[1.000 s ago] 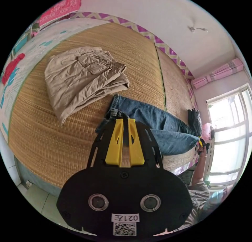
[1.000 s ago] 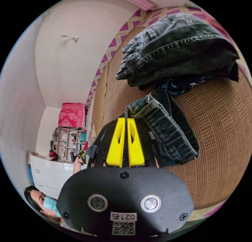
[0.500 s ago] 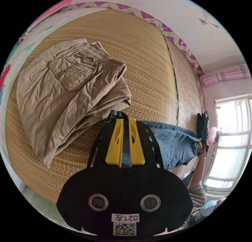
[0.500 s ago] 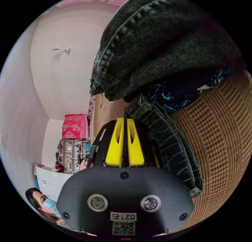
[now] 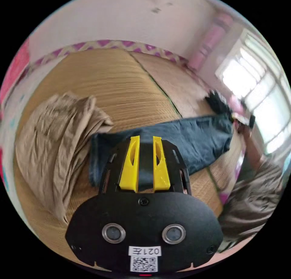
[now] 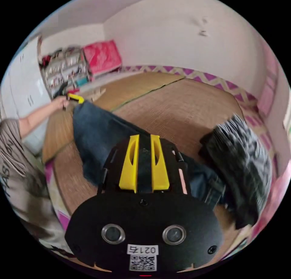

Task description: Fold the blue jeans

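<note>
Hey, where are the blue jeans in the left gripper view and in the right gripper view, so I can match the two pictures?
Left gripper view: the blue jeans stretch from behind the left gripper toward the right.
Right gripper view: the blue jeans run from upper left to behind the right gripper.
Shared landmark: the woven mat with its seam.

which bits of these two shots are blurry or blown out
Left gripper view: the khaki trousers and blue jeans are motion-smeared, the window is blown out white. Right gripper view: the dark folded jeans and shelves are smeared; each gripper body stays sharp.
</note>
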